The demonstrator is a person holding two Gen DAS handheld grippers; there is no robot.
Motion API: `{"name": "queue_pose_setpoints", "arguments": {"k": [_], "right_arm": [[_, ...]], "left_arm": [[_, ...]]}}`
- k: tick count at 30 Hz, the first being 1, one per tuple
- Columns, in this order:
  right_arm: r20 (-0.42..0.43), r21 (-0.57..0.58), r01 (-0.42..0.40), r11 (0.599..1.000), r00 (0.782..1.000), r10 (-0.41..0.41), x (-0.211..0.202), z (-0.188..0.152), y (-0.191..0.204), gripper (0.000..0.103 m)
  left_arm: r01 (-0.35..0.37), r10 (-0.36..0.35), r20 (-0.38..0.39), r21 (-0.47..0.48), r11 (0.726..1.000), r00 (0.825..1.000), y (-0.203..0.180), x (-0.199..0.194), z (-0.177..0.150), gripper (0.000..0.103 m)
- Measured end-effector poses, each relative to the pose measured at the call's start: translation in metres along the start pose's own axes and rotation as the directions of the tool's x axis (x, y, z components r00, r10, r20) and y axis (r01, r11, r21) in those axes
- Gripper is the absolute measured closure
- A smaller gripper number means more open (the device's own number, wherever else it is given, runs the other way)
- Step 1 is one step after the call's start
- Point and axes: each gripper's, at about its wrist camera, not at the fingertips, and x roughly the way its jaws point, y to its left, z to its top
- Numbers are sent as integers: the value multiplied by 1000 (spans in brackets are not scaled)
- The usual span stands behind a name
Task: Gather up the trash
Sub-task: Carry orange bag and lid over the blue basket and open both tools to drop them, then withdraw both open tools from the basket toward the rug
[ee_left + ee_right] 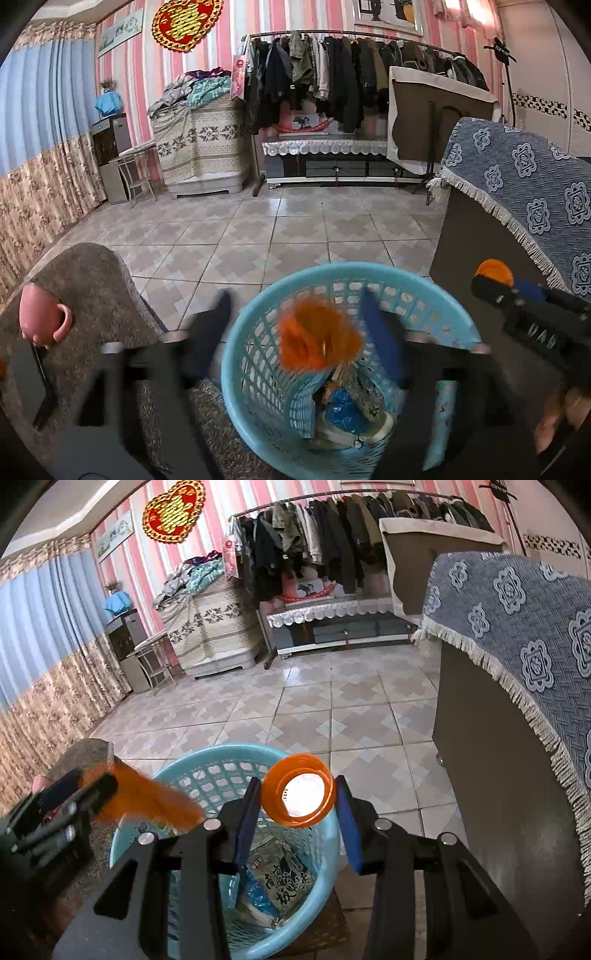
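Disposal step. The left tongs (295, 332) stand open above the blue basket (255, 325), an orange wrapper (317, 339) dropping between them. The right tongs (297, 812) grip an orange cup (299, 790) over the rim; release should follow.

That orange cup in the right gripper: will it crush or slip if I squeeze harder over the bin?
The orange cup, held across its rim in the right gripper above the blue basket, looks thin-walled plastic, so it probably flexes and dents rather than shatters. It seems light for its size. The smooth round wall may well pivot or slip between the flat pads.
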Motion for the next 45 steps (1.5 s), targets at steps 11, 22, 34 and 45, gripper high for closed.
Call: {"name": "queue_pose_setpoints", "arguments": {"k": [11, 22, 34, 45], "right_arm": [[-36, -54, -3, 999, 999, 1, 12, -8, 22, 63], [-30, -90, -35, 995, 999, 32, 23, -15, 49, 28], [16, -85, 25, 996, 1000, -24, 4, -13, 53, 10], [22, -189, -22, 982, 999, 26, -11, -19, 99, 6]], "left_arm": [[-179, 179, 35, -17, 984, 983, 48, -21, -8, 6], [-182, 182, -13, -97, 978, 983, 81, -22, -7, 6], [-209, 207, -25, -104, 972, 978, 96, -33, -5, 6], [-316, 312, -55, -237, 919, 949, 167, -77, -19, 6]]}}
